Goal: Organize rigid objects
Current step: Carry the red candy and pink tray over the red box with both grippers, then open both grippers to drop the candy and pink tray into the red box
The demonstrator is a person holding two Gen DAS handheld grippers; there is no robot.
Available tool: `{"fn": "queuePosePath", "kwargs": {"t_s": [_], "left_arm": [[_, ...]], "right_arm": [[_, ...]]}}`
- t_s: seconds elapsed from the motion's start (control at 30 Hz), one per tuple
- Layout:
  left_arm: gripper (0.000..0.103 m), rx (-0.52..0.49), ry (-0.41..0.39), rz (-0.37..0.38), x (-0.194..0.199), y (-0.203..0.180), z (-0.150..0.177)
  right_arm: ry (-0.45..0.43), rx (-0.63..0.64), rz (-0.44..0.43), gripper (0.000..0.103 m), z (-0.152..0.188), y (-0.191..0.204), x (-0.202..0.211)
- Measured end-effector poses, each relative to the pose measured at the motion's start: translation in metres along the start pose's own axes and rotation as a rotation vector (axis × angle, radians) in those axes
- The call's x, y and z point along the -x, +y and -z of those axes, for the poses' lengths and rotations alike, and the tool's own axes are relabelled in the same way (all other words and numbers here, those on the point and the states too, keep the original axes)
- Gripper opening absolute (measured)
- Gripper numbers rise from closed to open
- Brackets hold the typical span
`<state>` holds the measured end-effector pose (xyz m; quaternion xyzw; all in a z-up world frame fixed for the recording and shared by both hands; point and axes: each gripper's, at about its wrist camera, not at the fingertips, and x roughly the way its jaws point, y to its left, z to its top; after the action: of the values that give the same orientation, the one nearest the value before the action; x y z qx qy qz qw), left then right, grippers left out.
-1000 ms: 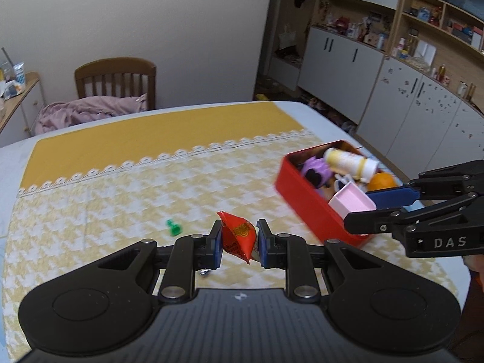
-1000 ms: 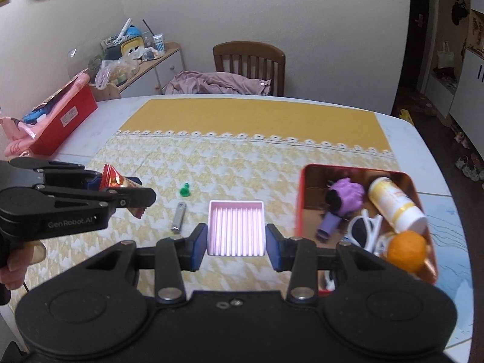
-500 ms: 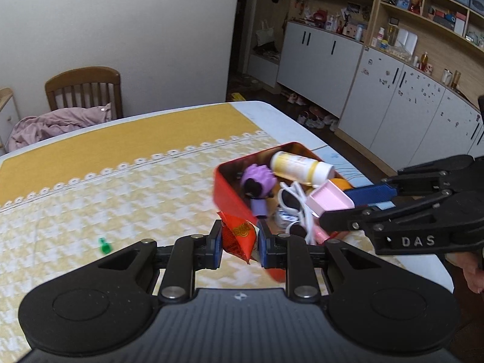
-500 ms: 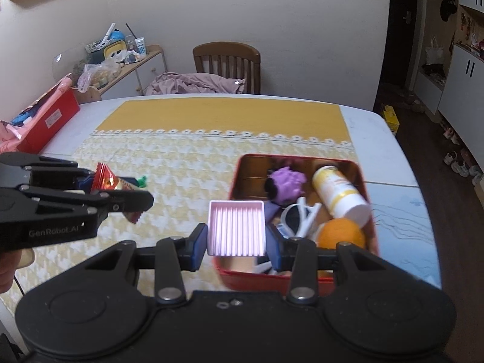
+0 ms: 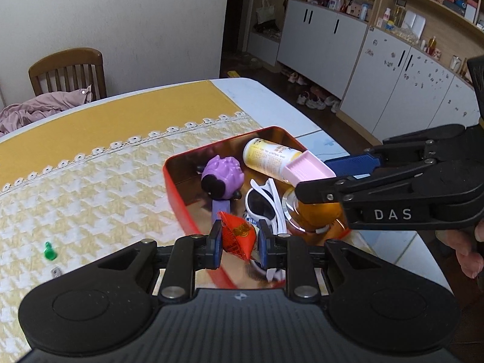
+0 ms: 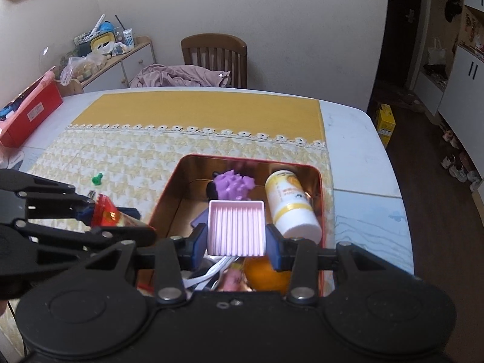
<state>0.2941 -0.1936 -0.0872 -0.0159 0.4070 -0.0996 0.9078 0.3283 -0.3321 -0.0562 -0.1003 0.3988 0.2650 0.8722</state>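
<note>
Both items are carried over the red tin [image 6: 169, 193] for dropping in: red packet [image 5: 237, 236] pinched by the left gripper [image 5: 239, 243], pink tray [image 6: 236, 227] clamped by the right gripper [image 6: 237, 243].

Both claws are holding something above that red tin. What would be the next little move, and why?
Probably lower and let go. The left gripper pinches a red packet and the right gripper a pink tray, both over the red tin, which already holds other items.
</note>
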Motion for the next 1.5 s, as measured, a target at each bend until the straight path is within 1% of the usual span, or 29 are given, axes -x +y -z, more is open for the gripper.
{"fn": "queuePosePath", "kwargs": {"t_s": [0.2, 0.33, 0.4, 0.57, 0.7, 0.83, 0.9, 1.03, 1.2, 1.5], "left_arm": [[0.022, -0.010, 0.032, -0.045, -0.032, -0.008, -0.014], [0.022, 0.013, 0.059, -0.059, -0.051, -0.008, -0.022], [0.022, 0.018, 0.067, -0.065, -0.059, -0.008, -0.025], [0.022, 0.005, 0.095, -0.093, -0.076, -0.010, -0.029], [0.022, 0.032, 0.117, -0.104, -0.087, -0.007, -0.030], [0.022, 0.057, 0.130, -0.108, -0.094, -0.004, -0.029], [0.022, 0.066, 0.138, -0.111, -0.096, -0.002, -0.027], [0.022, 0.048, 0.139, -0.117, -0.098, -0.006, -0.025], [0.022, 0.050, 0.144, -0.121, -0.101, -0.007, -0.027], [0.023, 0.060, 0.159, -0.131, -0.100, -0.008, -0.027]], "right_arm": [[0.021, 0.001, -0.010, 0.040, -0.012, -0.016, -0.026], [0.040, -0.014, -0.021, 0.040, -0.020, -0.027, -0.044], [0.044, -0.012, -0.042, 0.040, -0.023, -0.031, -0.051], [0.061, 0.023, -0.050, 0.040, -0.034, -0.028, -0.065], [0.083, 0.050, -0.059, 0.040, -0.038, -0.025, -0.074], [0.103, 0.079, -0.062, 0.040, -0.037, -0.018, -0.082], [0.111, 0.074, -0.065, 0.040, -0.035, -0.019, -0.085], [0.129, 0.053, -0.071, 0.040, -0.032, -0.022, -0.088], [0.129, 0.039, -0.075, 0.041, -0.032, -0.022, -0.088], [0.113, 0.011, -0.083, 0.042, -0.032, -0.026, -0.074]]}}
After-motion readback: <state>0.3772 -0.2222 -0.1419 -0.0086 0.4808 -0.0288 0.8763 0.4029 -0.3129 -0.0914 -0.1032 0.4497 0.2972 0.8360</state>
